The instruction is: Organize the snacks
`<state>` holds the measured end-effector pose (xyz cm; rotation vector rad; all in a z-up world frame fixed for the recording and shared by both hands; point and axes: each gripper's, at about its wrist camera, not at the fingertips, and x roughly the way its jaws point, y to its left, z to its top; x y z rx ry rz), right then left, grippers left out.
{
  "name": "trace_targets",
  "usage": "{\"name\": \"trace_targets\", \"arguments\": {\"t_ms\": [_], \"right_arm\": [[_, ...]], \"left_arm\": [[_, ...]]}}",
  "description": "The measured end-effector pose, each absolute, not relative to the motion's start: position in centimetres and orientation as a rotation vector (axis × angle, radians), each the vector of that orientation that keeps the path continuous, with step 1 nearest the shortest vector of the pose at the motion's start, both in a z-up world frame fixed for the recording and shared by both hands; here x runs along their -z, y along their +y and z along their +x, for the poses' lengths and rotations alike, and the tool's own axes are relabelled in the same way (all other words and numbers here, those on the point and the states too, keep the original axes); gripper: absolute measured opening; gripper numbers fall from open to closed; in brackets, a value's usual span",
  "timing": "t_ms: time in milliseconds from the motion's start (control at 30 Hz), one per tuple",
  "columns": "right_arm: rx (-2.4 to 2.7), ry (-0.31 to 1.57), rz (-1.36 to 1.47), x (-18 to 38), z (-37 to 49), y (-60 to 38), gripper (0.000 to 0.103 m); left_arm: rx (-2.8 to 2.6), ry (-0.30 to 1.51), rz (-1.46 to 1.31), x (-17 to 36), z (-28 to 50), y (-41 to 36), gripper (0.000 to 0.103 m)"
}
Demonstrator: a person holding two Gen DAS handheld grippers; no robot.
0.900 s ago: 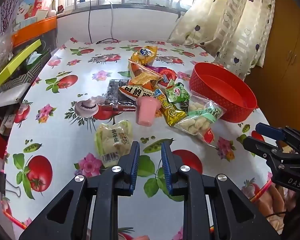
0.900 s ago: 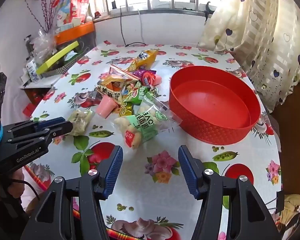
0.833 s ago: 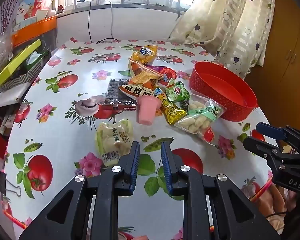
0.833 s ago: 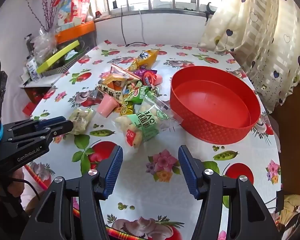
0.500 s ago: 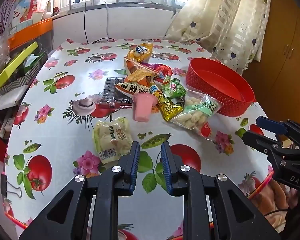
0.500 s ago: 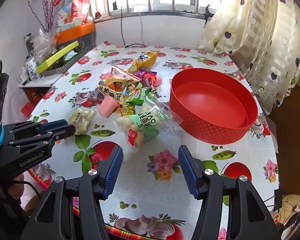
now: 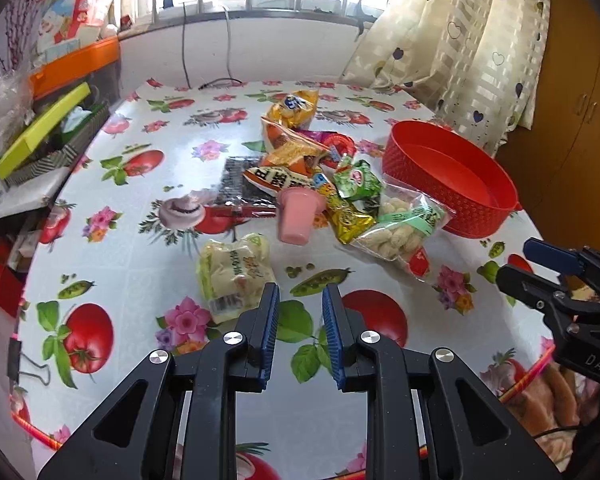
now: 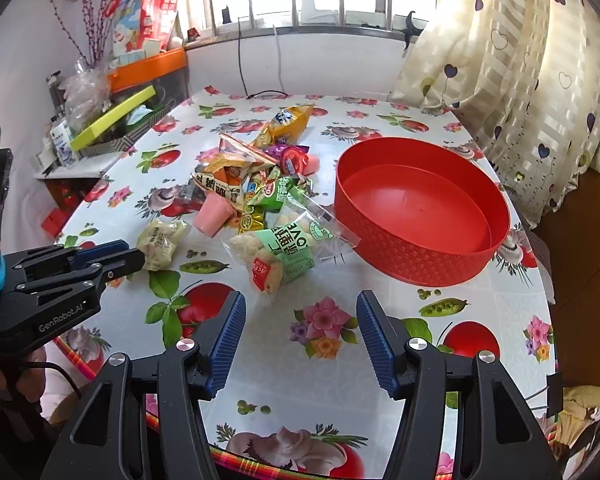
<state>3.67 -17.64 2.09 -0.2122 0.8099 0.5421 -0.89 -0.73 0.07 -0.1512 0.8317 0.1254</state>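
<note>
A pile of snack packets lies mid-table beside an empty round red basket. A pink jelly cup, a clear bag of puffs with a green label and a pale yellow-green packet lie nearest me. My left gripper hovers over the near table edge, just right of the pale packet, jaws slightly apart and empty. My right gripper is open and empty in front of the puff bag.
The table has a tomato-and-flower oilcloth. A side shelf with a yellow-green box and clutter stands at the left. Curtains hang at the right, a window at the back. A binder clip grips the left edge.
Both grippers have drawn back slightly toward me, so the table looks a little farther off. Neither gripper's opening has changed. The snacks have not moved.
</note>
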Motion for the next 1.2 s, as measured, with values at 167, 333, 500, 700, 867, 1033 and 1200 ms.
{"name": "trace_targets", "arguments": {"t_ms": [167,333,500,700,867,1033,1200], "right_arm": [[-0.545,0.809,-0.216,-2.1,3.7,-17.7,0.056],[-0.545,0.808,-0.213,-2.0,3.7,-17.7,0.056],[-0.549,0.808,-0.217,-2.0,3.7,-17.7,0.056],[-0.556,0.816,-0.218,-1.9,4.0,-17.5,0.056],[-0.555,0.813,-0.218,-1.8,3.9,-17.5,0.056],[-0.555,0.814,-0.219,-1.8,3.9,-17.4,0.056],[-0.555,0.814,-0.218,-1.7,4.0,-17.3,0.056]], "left_arm": [[-0.102,0.846,-0.163,0.4,-0.7,-0.9,0.023],[-0.084,0.86,-0.165,0.7,-0.4,-1.2,0.023],[-0.081,0.859,-0.167,0.8,-0.3,-1.2,0.023],[-0.057,0.85,-0.173,0.7,-0.3,-1.4,0.023],[-0.049,0.853,-0.187,0.8,-0.3,-1.4,0.023],[-0.047,0.857,-0.193,0.8,-0.3,-1.3,0.023],[-0.046,0.865,-0.192,1.0,-0.1,-1.2,0.023]]}}
